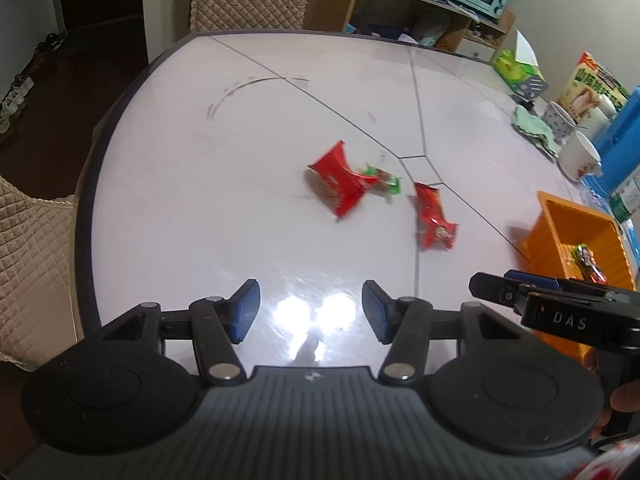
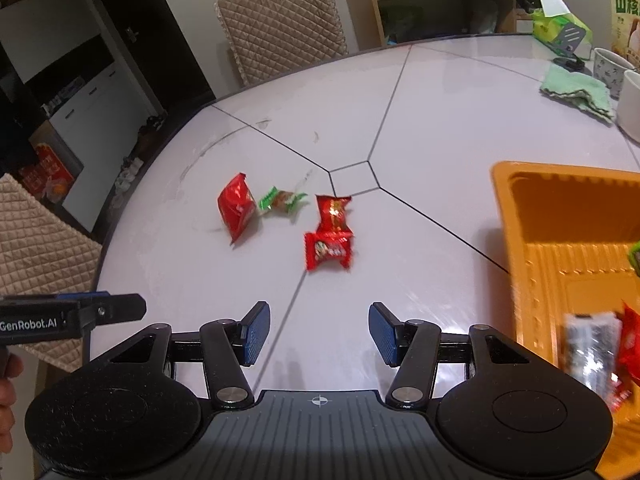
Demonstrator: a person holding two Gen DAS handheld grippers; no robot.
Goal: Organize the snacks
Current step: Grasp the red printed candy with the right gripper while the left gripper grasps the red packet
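Observation:
Several snack packets lie loose mid-table: a large red packet (image 1: 340,182) (image 2: 236,208), a small green-ended candy (image 1: 382,180) (image 2: 282,200), and two smaller red packets (image 2: 333,212) (image 2: 329,250), seen as a red pair (image 1: 434,220) from the left. An orange bin (image 2: 504,208) (image 1: 548,220) stands to the right and holds a silvery-black packet (image 2: 592,352), a red one (image 2: 630,344) and a green-wrapped one (image 1: 586,258). My left gripper (image 1: 311,312) and right gripper (image 2: 320,334) hang open over bare table, short of the packets, with nothing between the blue pads.
The round white table's edge (image 1: 92,184) curves close on the left, with quilted chairs (image 2: 280,20) (image 1: 28,264) beyond it. A green cloth (image 2: 578,90), white mugs (image 1: 580,156), a tissue box (image 2: 560,26) and a blue box (image 1: 624,140) crowd the far right.

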